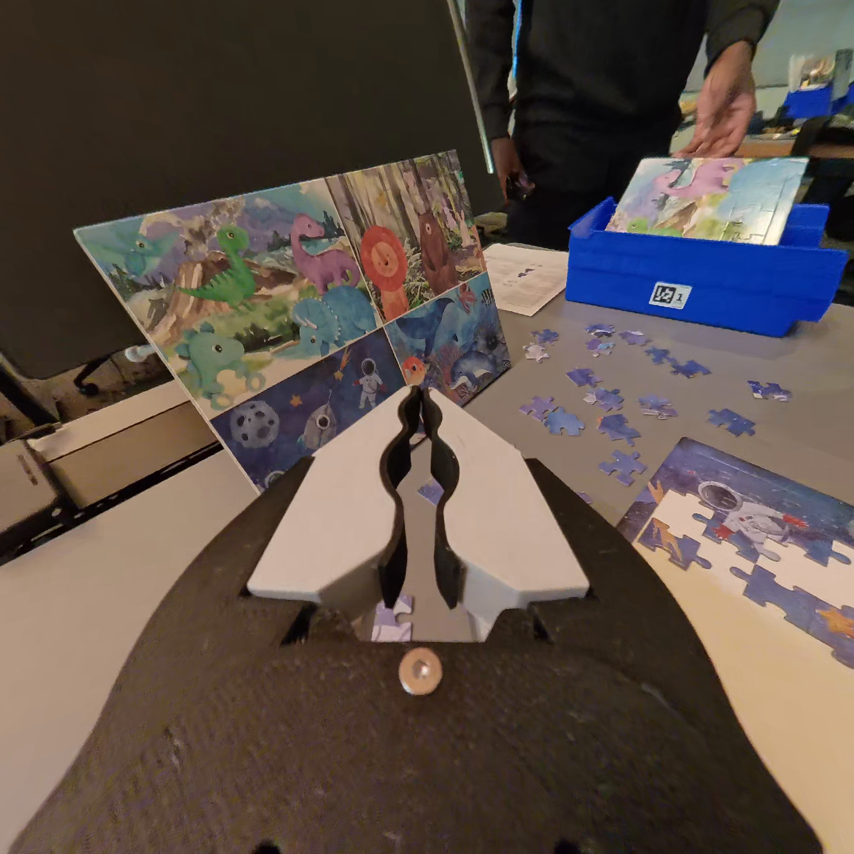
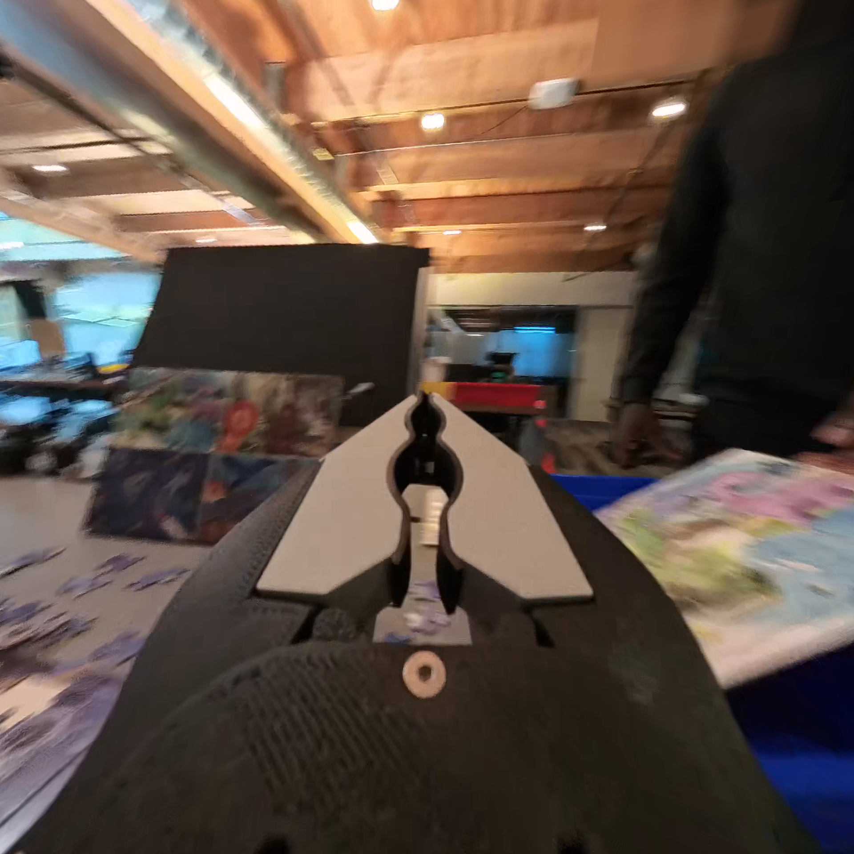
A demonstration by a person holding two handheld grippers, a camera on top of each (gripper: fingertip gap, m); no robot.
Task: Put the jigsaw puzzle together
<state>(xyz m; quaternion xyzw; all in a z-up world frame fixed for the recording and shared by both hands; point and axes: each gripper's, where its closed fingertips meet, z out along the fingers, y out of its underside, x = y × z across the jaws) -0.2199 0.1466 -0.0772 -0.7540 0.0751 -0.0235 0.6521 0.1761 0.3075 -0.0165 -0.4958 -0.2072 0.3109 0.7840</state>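
A partly assembled space puzzle [image 1: 758,531] with an astronaut lies on a white board at the right of the left wrist view. Several loose blue and purple pieces [image 1: 614,427] are scattered on the grey table [image 1: 508,416] beyond it. My left gripper [image 1: 421,393] is shut, and I see nothing between its tips. It hangs above the table in front of the propped reference picture [image 1: 295,295]. My right gripper [image 2: 424,397] is shut too, raised and pointing across the room. Its view is blurred, with loose pieces [image 2: 92,582] low at the left.
A blue bin [image 1: 693,277] at the back right holds a finished dinosaur puzzle [image 1: 702,198], with a person's hand [image 1: 725,115] on its far edge. It also shows in the right wrist view [image 2: 739,545]. A paper sheet [image 1: 522,277] lies beside the bin. The tips of one gripper are about 40 cm away from the tips of the other. The propped reference picture [image 1: 295,295] lies some 15 cm from my left tips, 45 cm from my right tips.
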